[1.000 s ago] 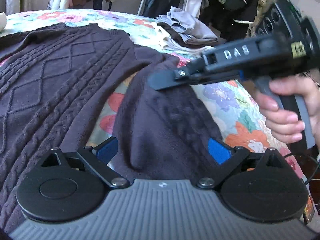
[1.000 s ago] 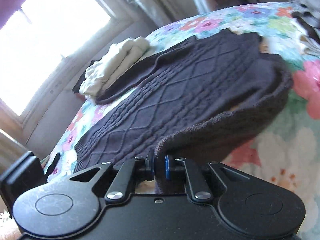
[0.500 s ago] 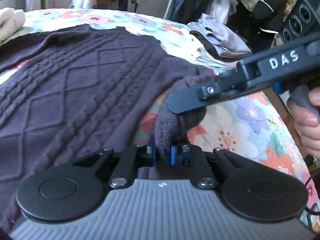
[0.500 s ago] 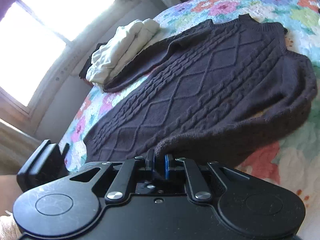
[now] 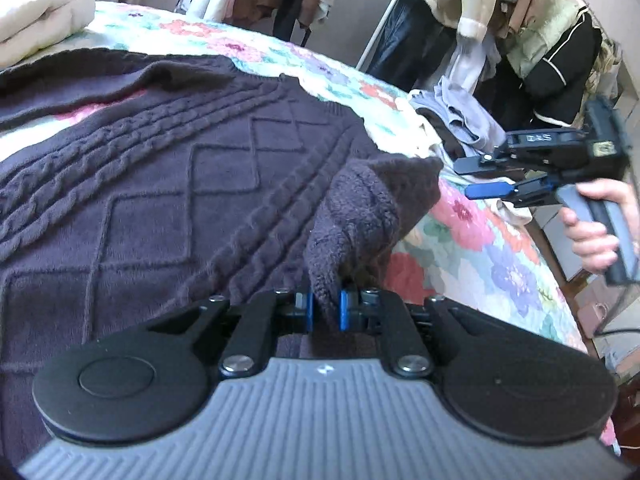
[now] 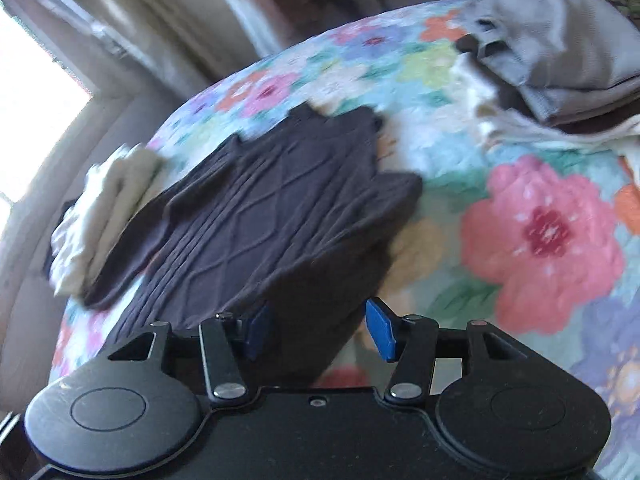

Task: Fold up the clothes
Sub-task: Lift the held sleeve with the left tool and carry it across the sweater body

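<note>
A dark purple cable-knit sweater (image 5: 168,184) lies spread on the floral bedspread (image 5: 480,248). My left gripper (image 5: 325,310) is shut on the sweater's right sleeve (image 5: 368,208), which is pulled up into a bunch over the sweater's body. In the left wrist view my right gripper (image 5: 476,180) hangs off the sleeve to the right, held by a hand (image 5: 592,232). In its own view the right gripper (image 6: 316,330) has its jaws opening, with nothing pressed between them; the sweater (image 6: 272,208) lies in front of it.
A folded cream garment (image 5: 36,28) lies at the far left of the bed, beside the sweater's other sleeve (image 5: 80,80). A pile of grey and white clothes (image 6: 560,48) sits at the bed's far right. Hanging clothes (image 5: 480,12) line the back wall.
My left gripper closed on the sleeve and carried it left over the sweater. My right gripper let go of the sleeve, opened and drew away to the right.
</note>
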